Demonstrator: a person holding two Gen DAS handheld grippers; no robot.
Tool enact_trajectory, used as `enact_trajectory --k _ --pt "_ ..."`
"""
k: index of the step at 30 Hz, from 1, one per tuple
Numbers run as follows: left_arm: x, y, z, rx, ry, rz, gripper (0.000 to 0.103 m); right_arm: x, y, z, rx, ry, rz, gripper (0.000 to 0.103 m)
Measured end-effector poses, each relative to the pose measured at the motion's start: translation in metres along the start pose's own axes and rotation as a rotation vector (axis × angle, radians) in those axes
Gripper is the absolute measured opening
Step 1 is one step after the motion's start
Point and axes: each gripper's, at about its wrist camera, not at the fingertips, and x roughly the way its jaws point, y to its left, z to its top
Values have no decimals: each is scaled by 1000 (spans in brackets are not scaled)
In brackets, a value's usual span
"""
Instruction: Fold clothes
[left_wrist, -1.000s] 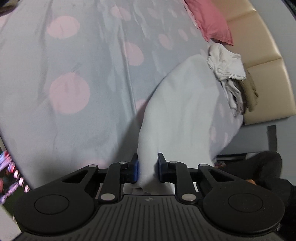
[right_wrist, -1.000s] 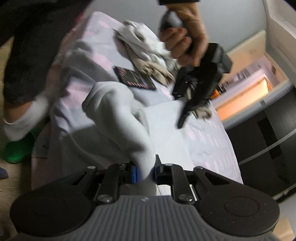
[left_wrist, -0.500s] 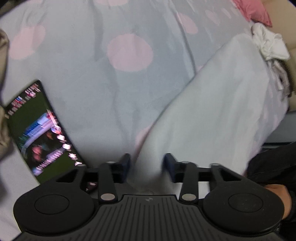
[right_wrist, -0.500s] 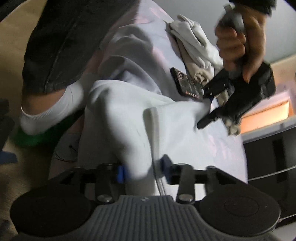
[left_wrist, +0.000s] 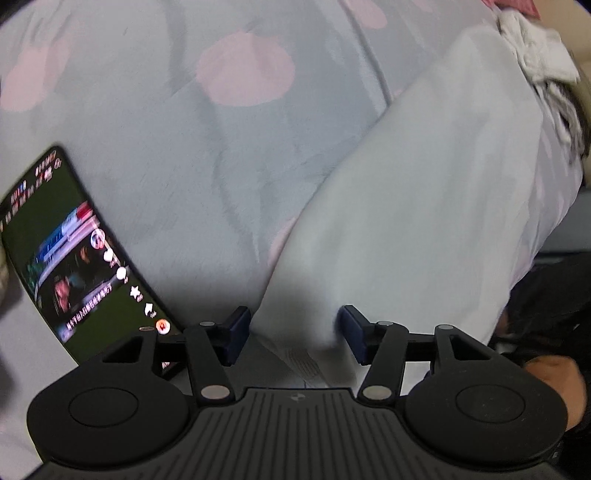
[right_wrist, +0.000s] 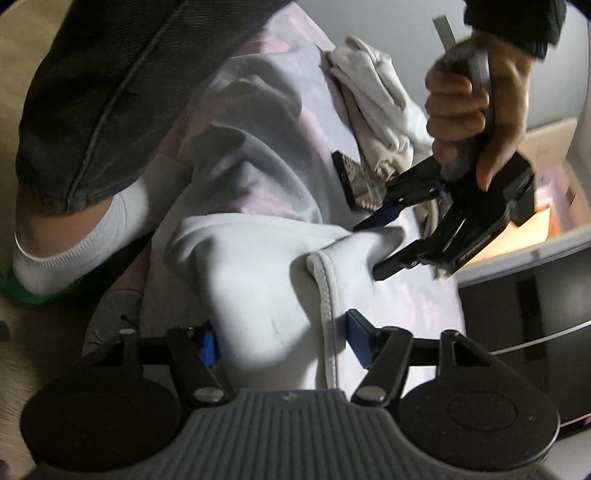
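Note:
A white garment lies spread on the bed's dotted cover, reaching toward the bed's edge. My left gripper points down at its near corner; the jaws are opening, the cloth lies loose between them and the pads do not press it. In the right wrist view the same garment shows a stitched hem folded over. My right gripper stands open around that end of the cloth. The left gripper, held by a hand, hovers over the garment's far corner.
A phone with a lit screen lies on the cover left of the garment. A crumpled pile of pale clothes sits at the far right near the headboard. A person's dark trouser leg and white sock stand beside the bed.
Both grippers were shut on the white garment and have opened. Both came down to the bed, and the garment now rests on the cover instead of hanging from them.

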Motion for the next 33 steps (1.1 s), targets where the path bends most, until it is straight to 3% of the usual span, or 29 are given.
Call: enact_trajectory --k 3,9,16,20,29,33 --pt "0 -8 1 32 1 29 51 -1 -1 1 29 4 20 43" --pt "-4 -10 1 49 6 43 48 -5 -9 2 88 0 34 30" --pt "-16 -8 -2 51 -2 37 38 -5 -18 2 142 -6 54 25" --pt "-34 -8 -4 57 -31 15 35 -10 -37 -2 251 -33 87 24" --pt "-64 11 -14 -22 -105 -82 28 -25 -80 -8 447 -86 120 22" --pt "-70 -1 -14 -76 -151 -140 27 -31 -104 -15 566 -107 147 22"
